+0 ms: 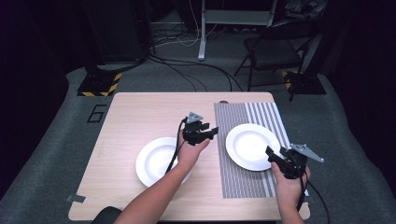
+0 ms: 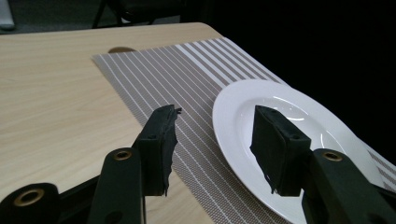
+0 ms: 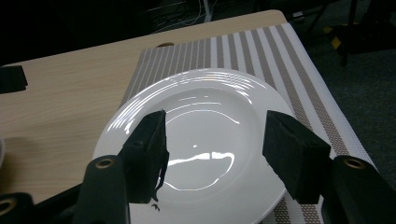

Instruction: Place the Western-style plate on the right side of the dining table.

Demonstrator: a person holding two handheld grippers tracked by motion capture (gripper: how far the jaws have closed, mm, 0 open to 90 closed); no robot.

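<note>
A lab: floor cables [image 1: 187, 70], hazard-taped stand bases [image 1: 99, 85].

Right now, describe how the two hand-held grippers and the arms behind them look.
Both the left gripper and the right gripper are black, each with two blocky jaws faced with dark pads, brass-coloured rivets at the joints, a grey three-cornered plate on top and a thin black cable trailing back. The forearms are bare, no sleeves in view.

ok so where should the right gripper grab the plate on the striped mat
Probably the near rim of the plate, coming in low from the person's side. It lies flat on the placemat, so only the thin raised edge offers a bite. The right gripper sits open beside that edge.
</note>
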